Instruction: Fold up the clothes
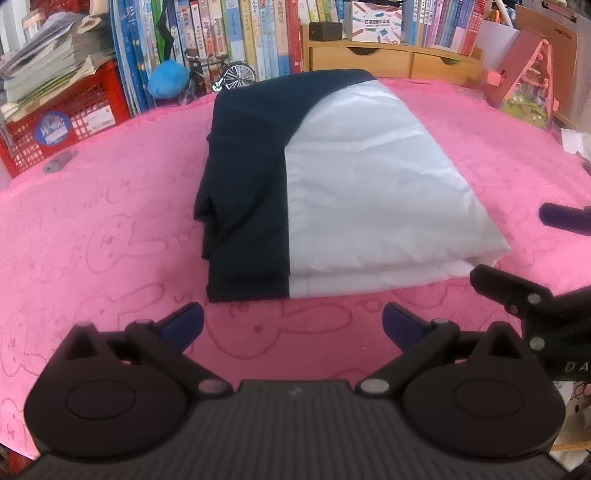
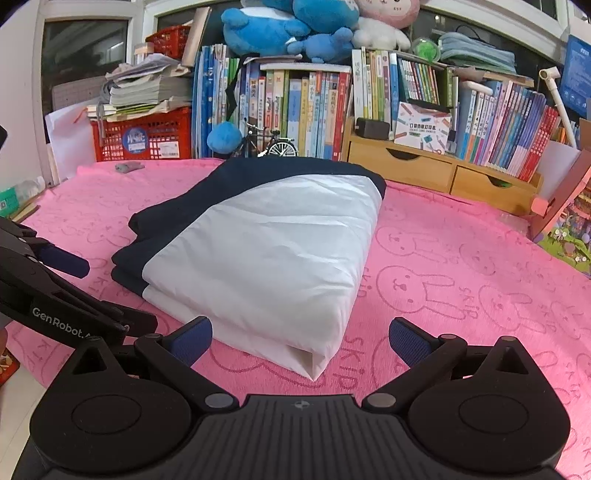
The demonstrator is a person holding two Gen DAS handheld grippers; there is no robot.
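A navy and white garment (image 1: 332, 184) lies folded into a thick rectangle on the pink rabbit-print cloth (image 1: 110, 229). Its navy part is on the left, its white part on the right. My left gripper (image 1: 293, 326) is open just in front of the fold's near edge, nothing between its blue pads. The right wrist view shows the same folded garment (image 2: 266, 251) with a white corner pointing at the camera. My right gripper (image 2: 301, 341) is open, with that corner between its spread fingers but not touched. Each gripper shows at the edge of the other's view.
Books (image 2: 306, 110), a red crate (image 2: 144, 136), a wooden drawer unit (image 2: 443, 170), a toy bicycle (image 2: 273, 146) and plush toys (image 2: 295, 29) line the far side. A pink stand (image 1: 524, 77) sits at the right. A small grey object (image 1: 59, 162) lies far left on the cloth.
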